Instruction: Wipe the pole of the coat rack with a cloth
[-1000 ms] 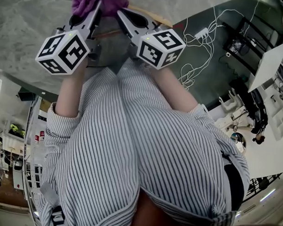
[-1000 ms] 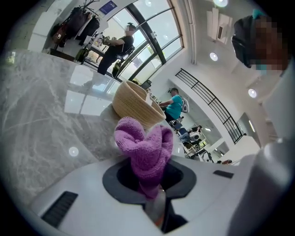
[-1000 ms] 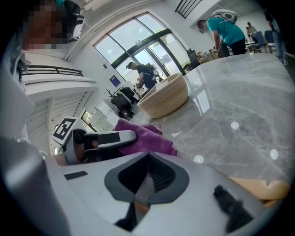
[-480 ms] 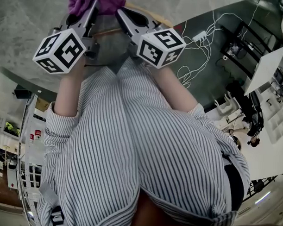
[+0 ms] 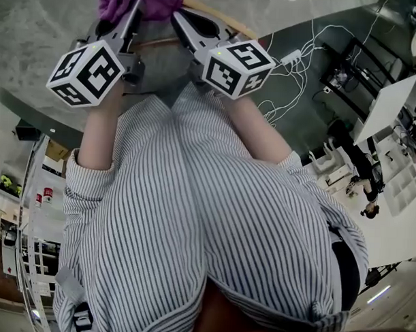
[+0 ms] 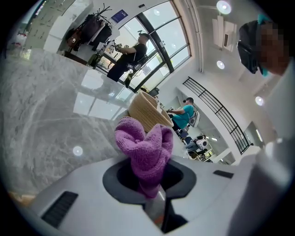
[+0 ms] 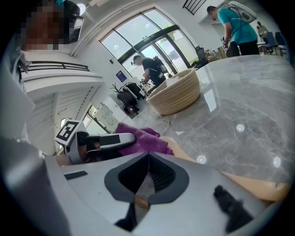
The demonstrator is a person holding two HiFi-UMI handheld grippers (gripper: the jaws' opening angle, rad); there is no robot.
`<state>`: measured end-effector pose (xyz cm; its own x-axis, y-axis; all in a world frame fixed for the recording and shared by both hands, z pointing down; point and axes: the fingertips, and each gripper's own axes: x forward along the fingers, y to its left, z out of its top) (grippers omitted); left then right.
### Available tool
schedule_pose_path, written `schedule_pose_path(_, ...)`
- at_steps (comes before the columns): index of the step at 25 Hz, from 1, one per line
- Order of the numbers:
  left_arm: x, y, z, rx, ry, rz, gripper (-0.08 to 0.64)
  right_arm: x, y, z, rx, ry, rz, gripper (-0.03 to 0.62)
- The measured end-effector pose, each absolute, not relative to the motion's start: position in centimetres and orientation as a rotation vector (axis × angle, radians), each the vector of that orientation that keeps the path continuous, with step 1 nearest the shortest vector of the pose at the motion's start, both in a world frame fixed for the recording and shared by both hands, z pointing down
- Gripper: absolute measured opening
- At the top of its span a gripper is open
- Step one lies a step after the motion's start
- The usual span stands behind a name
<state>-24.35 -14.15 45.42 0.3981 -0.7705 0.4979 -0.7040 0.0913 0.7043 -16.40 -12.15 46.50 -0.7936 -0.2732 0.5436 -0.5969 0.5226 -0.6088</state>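
Left gripper view shows the left claw [image 6: 153, 196] clamping a purple cloth [image 6: 145, 147]; right claw [image 7: 147, 177] closed.

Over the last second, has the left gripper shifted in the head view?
No, not noticeably: the left gripper, shut on the purple cloth, sits at the same spot over the near edge of the marble table.

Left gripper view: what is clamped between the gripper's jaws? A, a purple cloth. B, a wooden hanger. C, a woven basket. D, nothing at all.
A: the left gripper is shut on the purple cloth, which bunches up out of its jaws.
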Motion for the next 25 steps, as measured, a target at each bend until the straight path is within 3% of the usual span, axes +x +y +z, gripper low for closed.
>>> schedule_pose_path(25,-28.0,-8.1,46.6,1.505,-1.452,-0.144,0.071,-19.0,-8.8,46.8,0.565,-2.400,1.110,0.017)
